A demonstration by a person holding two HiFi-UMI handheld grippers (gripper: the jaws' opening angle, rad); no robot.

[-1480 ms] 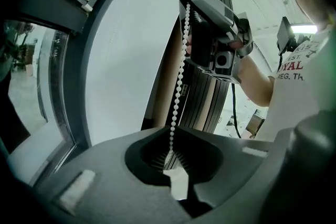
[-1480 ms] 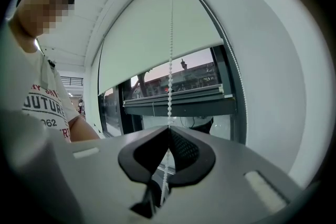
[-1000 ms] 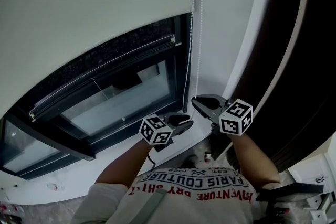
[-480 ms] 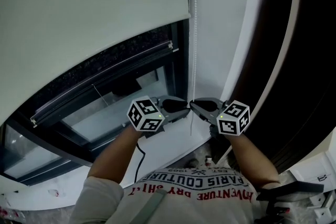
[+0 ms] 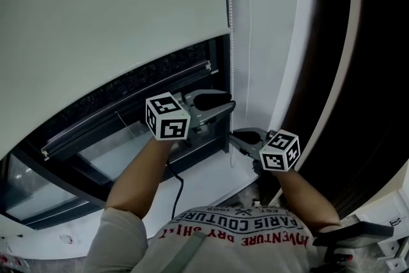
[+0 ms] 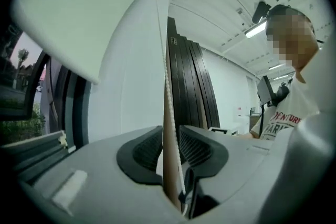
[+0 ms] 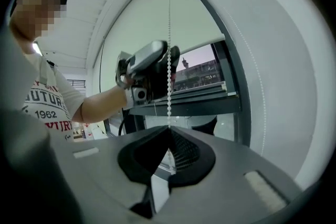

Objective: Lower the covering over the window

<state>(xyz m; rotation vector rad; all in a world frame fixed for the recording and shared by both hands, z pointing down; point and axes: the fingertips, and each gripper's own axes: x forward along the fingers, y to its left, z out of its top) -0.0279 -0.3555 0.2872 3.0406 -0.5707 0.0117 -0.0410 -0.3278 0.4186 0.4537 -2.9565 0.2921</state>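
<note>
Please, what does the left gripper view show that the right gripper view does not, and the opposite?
Only the left gripper view: the left gripper with fingers apart, the bead chain passing between them, and dark panels behind. Only the right gripper view: the right gripper with fingers shut on that chain, and the left gripper seen from outside, higher on the chain. Both: the chain, the white blind, the window frame and the person's printed shirt.

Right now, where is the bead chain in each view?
Head view: bead chain hangs just right of the roller blind.
Left gripper view: bead chain runs down the centre, between parted jaws.
Right gripper view: bead chain drops at centre into closed jaws.
Shared landmark: the roller blind.
</note>
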